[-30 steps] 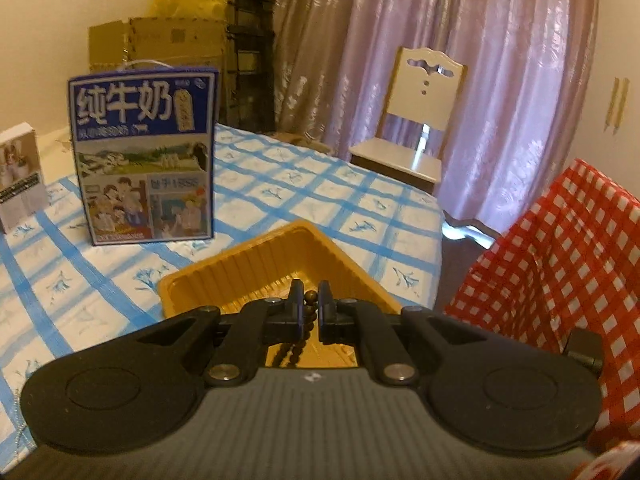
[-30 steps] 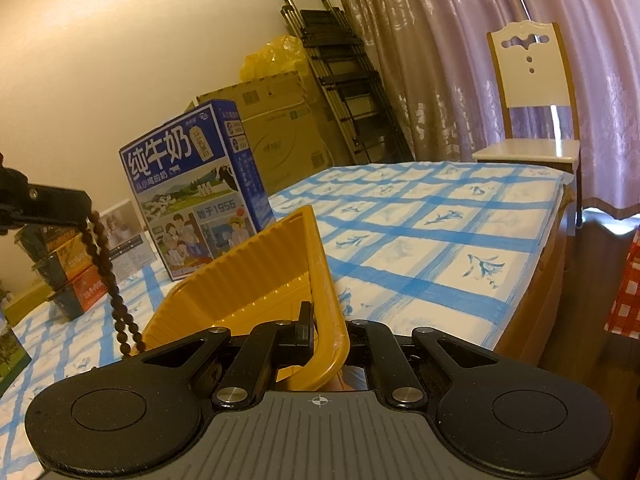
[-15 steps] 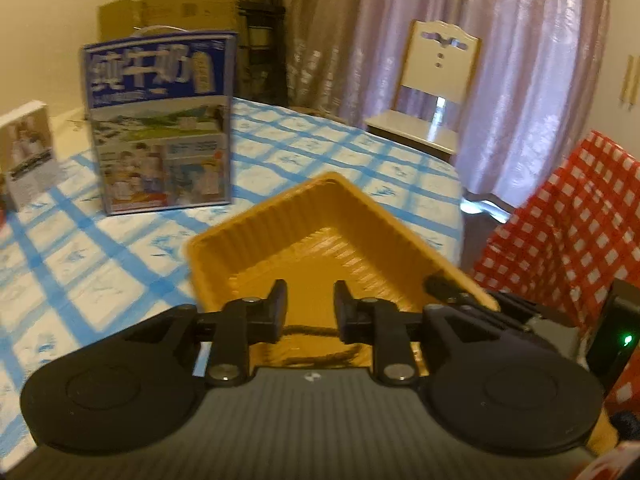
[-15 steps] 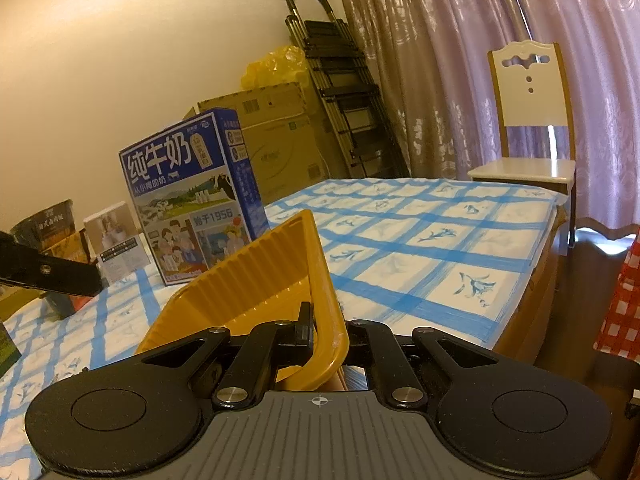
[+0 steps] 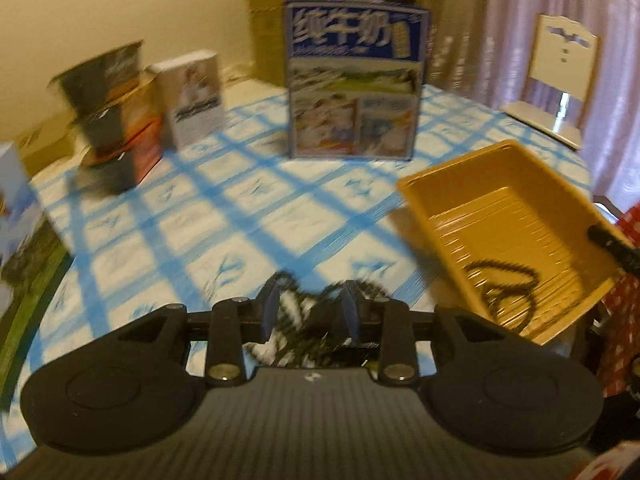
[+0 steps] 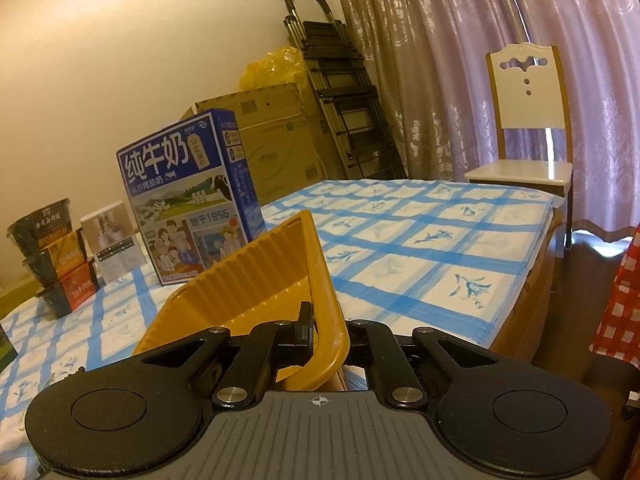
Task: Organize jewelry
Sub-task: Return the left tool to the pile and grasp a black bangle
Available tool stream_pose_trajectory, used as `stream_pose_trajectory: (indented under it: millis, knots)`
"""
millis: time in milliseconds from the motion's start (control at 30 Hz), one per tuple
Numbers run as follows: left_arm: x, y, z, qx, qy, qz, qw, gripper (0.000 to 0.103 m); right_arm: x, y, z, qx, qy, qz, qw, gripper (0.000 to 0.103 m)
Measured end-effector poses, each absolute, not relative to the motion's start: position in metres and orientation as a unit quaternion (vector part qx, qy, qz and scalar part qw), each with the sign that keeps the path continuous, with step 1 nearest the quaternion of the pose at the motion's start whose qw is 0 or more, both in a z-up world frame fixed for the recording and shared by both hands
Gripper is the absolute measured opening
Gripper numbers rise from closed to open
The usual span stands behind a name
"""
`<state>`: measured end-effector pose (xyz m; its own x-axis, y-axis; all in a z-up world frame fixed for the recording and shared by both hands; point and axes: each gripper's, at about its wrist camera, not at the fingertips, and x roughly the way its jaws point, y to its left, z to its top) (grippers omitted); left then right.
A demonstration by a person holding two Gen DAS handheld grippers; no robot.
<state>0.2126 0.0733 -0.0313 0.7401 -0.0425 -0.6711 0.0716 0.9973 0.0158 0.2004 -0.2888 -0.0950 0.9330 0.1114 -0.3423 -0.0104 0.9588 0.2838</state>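
Note:
A yellow ribbed tray [image 5: 500, 200] sits tilted at the table's right edge, and a dark bead string [image 5: 504, 284] lies coiled inside it. My right gripper [image 6: 324, 328] is shut on the tray's [image 6: 260, 272] near rim; one of its fingers [image 5: 612, 244] shows in the left wrist view. My left gripper [image 5: 310, 304] hangs to the left of the tray, pointing down at the tablecloth, and its jaws are opening. A blurred heap of dark and white jewelry [image 5: 304, 328] lies low between and under its fingers, and the pads do not press on it.
A blue milk carton [image 5: 352, 80] stands behind the tray. A white box [image 5: 196, 100] and stacked dark tubs [image 5: 116, 120] stand at the back left. A chair [image 6: 528, 120], a folded ladder [image 6: 340, 80] and a red checked cloth [image 6: 620, 300] lie beyond the table's right edge.
My left gripper opened and let the bead string drop into the tray. It then swung left and down over a jewelry heap. The right gripper kept still on the tray's rim.

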Motion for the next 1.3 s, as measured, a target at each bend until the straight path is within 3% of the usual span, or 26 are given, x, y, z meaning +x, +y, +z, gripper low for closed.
stream_pose_trajectory:
  millis: [233,400,767,933,1100,1300]
  knots:
    - [0.199,0.070,-0.063,-0.010,0.391,-0.030,0.920,0.032,0.201,-0.289,-0.095,0.139,0.180,0.031,0.973,0.006]
    - [0.199,0.040,-0.084,-0.029,0.404,-0.048,0.913,0.041,0.200,-0.290,-0.095,0.140,0.181,0.031,0.973,0.006]
    - [0.230,0.034,-0.113,-0.132,0.409,0.014,0.903,0.040,0.200,-0.289,-0.095,0.139,0.180,0.031,0.973,0.006]
    - [0.240,0.034,-0.116,-0.154,0.405,0.033,0.901,0.036,0.200,-0.290,-0.096,0.139,0.180,0.032,0.973,0.006]
    - [0.239,0.042,-0.118,-0.183,0.404,0.027,0.896,0.019,0.200,-0.290,-0.096,0.139,0.180,0.032,0.973,0.006]
    - [0.228,0.055,-0.112,-0.208,0.405,0.001,0.890,0.011,0.200,-0.290,-0.096,0.139,0.180,0.032,0.973,0.006]
